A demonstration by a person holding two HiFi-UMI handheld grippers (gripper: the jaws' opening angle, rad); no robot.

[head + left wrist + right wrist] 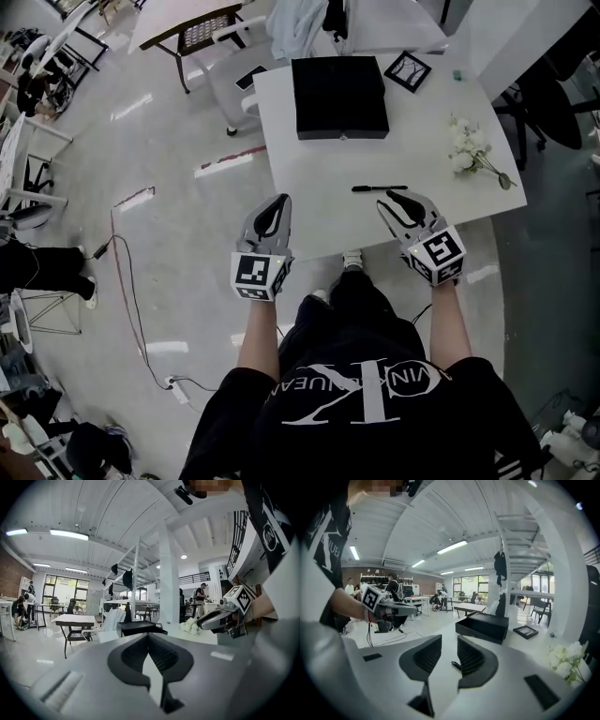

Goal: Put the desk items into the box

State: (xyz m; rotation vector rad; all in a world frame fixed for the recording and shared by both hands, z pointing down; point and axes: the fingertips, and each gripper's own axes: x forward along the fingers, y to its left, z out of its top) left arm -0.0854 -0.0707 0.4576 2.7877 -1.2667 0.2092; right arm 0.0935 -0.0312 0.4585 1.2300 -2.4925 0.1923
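A closed black box (339, 97) lies at the far side of the white table (319, 197). Nearer me a black pen (379, 188) lies crosswise. White flowers (469, 148) rest at the right, a small framed picture (408, 71) beside the box, and a small green item (457, 74) past it. My right gripper (392, 197) hovers just short of the pen, open and empty; the pen (455, 665) shows through its gap (449, 651). My left gripper (278, 200) hangs at the table's near left corner, shut on nothing (149, 641).
A chair (202, 33) and a white chair with draped clothing (281, 28) stand behind the table. A cable (127, 281) runs over the floor at the left. Other desks and people (393, 590) are farther off in the room.
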